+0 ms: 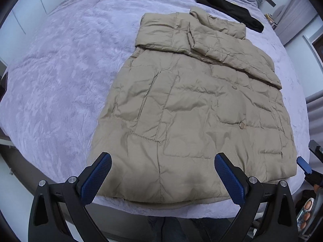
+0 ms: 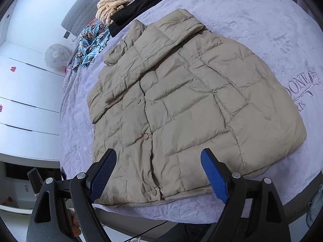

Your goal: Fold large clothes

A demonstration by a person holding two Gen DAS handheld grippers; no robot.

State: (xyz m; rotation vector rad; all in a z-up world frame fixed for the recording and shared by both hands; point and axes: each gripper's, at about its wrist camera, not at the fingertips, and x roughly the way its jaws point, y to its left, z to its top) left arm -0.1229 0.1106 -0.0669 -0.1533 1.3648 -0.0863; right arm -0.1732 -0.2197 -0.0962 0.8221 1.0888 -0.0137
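1. Left wrist view: the coat lies flat on the bed, front up, hem toward me at the near edge, collar at the far end
2. Done so far, as I judge it: both sleeves are folded in across the chest. One sleeve lies slantwise over the upper body, and the coat now has a roughly rectangular outline
3. Snap front: closed down the middle, with the buttons in line along the placket in the right wrist view
4. My left gripper hangs above the hem, jaws wide apart, nothing between the pads, which do not touch the cloth
5. My right gripper hangs above the hem by the placket, jaws wide apart and empty. Its tip also shows at the right edge of the left wrist view
6. Left to do, as I judge it: take the hem at both corners, carry it toward the collar, fold the body across once or twice, then press out the trapped air. No cross fold is made yet
7. Other clothes lie heaped at the far end of the bed, well apart from the coat: a black piece, a striped one and a blue printed one. I cannot tell whether they are folded
8. Estimate: about halfway through this coat
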